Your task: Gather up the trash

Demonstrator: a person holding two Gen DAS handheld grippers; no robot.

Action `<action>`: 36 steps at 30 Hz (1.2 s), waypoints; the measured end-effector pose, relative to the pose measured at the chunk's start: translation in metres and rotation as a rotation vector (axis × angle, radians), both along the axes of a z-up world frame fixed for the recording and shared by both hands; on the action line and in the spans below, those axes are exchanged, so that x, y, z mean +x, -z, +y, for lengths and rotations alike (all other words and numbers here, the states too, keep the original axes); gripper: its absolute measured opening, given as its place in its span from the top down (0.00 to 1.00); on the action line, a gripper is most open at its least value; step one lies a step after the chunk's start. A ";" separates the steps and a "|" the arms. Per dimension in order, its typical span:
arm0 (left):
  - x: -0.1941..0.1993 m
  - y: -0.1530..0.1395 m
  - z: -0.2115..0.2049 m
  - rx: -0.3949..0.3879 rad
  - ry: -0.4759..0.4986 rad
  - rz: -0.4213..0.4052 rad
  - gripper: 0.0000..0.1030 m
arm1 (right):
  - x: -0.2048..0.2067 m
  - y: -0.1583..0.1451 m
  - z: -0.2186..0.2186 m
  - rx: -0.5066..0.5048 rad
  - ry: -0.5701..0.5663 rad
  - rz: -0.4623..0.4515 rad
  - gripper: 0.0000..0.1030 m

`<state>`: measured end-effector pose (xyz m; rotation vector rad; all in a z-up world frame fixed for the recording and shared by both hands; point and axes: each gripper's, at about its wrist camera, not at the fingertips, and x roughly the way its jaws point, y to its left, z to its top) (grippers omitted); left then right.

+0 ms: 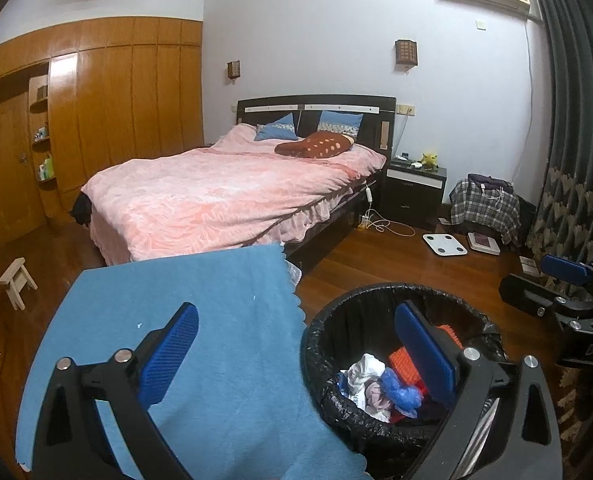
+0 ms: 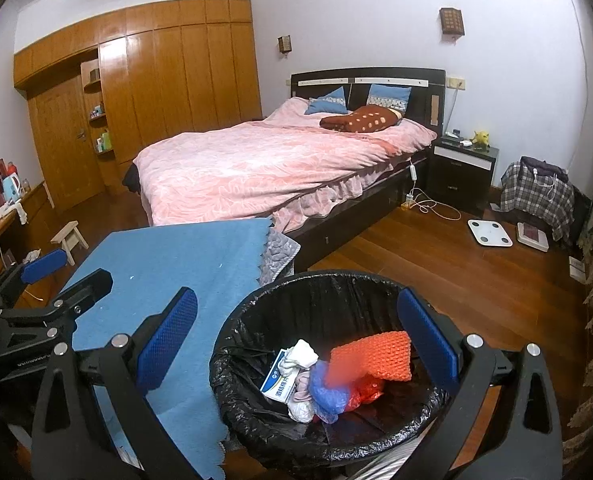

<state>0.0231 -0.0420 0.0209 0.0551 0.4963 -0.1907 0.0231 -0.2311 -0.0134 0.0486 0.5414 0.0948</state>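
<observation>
Blue ribbed pads line both grippers, and each pair of fingers stands wide apart with nothing between them. The left gripper [image 1: 296, 344] hangs over the seam between a table covered by a light blue cloth with a scalloped edge [image 1: 184, 320] and a round bin lined with a crinkled black plastic bag [image 1: 324, 320]; its left finger is over the cloth, its right finger over the bin's mouth. The right gripper [image 2: 296, 332] hovers almost straight above the same bin [image 2: 232, 344], its left finger over the cloth's edge [image 2: 176, 260], its right finger near the bin's far-right rim.

Below the fingers the trash lies in the bottom of the bin — an orange textured foam sheet [image 2: 376, 354], a crumpled white tissue [image 2: 298, 356], a scrunched blue plastic bag [image 2: 324, 390], a red plastic wrapper [image 2: 362, 392] and a small white-and-blue printed box [image 2: 278, 384]. The orange sheet's left part is blurred.

Beyond the bin, ahead and to the right, polished wooden floor [image 2: 436, 272] stretches to a white square bathroom scale [image 2: 489, 233]. Straight ahead stands a bed under a pink patterned quilt [image 2: 264, 168], with a black bedside cabinet [image 2: 460, 176] to its right — and a tall wooden wardrobe [image 2: 168, 80] far off to the left.
</observation>
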 end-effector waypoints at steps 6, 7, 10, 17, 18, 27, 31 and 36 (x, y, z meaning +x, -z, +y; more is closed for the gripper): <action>-0.003 -0.002 0.002 -0.001 -0.007 -0.004 0.06 | -0.001 -0.002 0.001 -0.003 -0.004 -0.002 0.05; -0.003 -0.002 0.002 -0.001 -0.007 -0.005 0.06 | -0.001 -0.002 0.002 -0.002 -0.004 -0.001 0.05; -0.003 -0.003 0.003 0.002 -0.008 -0.006 0.06 | -0.001 -0.002 0.002 -0.002 -0.003 -0.002 0.05; -0.003 -0.003 0.003 0.002 -0.007 -0.005 0.06 | -0.001 -0.001 0.002 -0.002 -0.003 -0.002 0.05; -0.003 -0.003 0.003 0.003 -0.008 -0.005 0.06 | -0.002 -0.001 0.003 -0.003 -0.003 -0.001 0.05; -0.003 -0.003 0.002 0.003 -0.008 -0.005 0.06 | -0.002 -0.001 0.003 -0.002 -0.003 -0.001 0.05; -0.003 -0.004 0.002 0.003 -0.008 -0.004 0.06 | -0.001 -0.001 0.003 -0.003 -0.003 -0.002 0.05; -0.004 -0.004 0.003 0.004 -0.008 -0.003 0.06 | -0.001 -0.001 0.003 -0.003 -0.003 -0.002 0.05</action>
